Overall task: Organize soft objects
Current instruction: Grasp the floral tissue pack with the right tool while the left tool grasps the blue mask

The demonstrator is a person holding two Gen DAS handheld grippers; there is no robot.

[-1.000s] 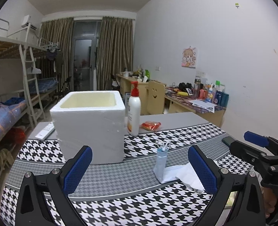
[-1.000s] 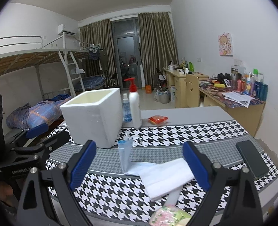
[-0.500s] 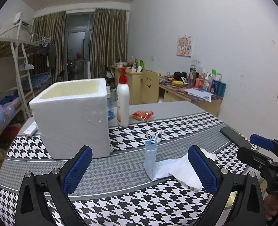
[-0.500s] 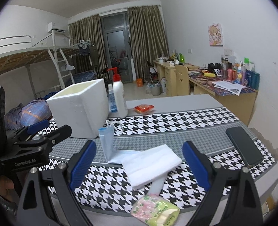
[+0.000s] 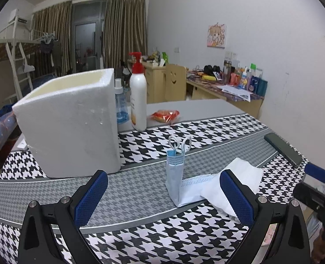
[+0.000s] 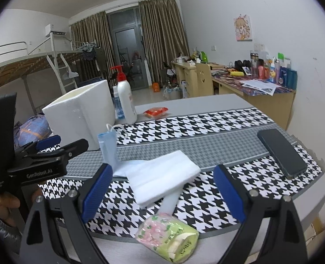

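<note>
Right now, by item:
Left tongs [image 5: 162, 200]: open wide, blue pads [image 5: 91, 198] well apart, nothing between them; they hover low over the near edge of the bench [image 5: 206, 107], facing the face mask.
Right tongs [image 6: 162, 194]: also open and empty, hovering above the folded white tissue; the left tongs' body shows at the left edge of the right wrist view, with a hand under it.
Face mask [image 5: 175, 180]: pale blue, on the grey band of the houndstooth cloth [image 5: 206, 129]; one end stands upright with its ear loops at the top, the rest lies flat and runs under the tissue.
Folded white tissue [image 6: 162, 178]: lies on the cloth just right of the mask, overlapping its flat end.
Tissue pack [image 6: 168, 236]: green and pink, at the near edge of the bench, between the right tongs' pads in that view, not touched.
Foam box [image 5: 72, 121]: white, open-topped, upright on the left part of the bench, behind and left of the mask.
Pump bottle [image 5: 138, 94]: white with red pump, just beside the box's right rear corner; a smaller clear bottle [image 5: 120, 103] stands between them.
Red packet [image 5: 165, 115]: on the bare grey top behind the cloth.
Phone [image 6: 281, 153]: dark, flat on the right end of the cloth, well apart from the soft things.
</note>
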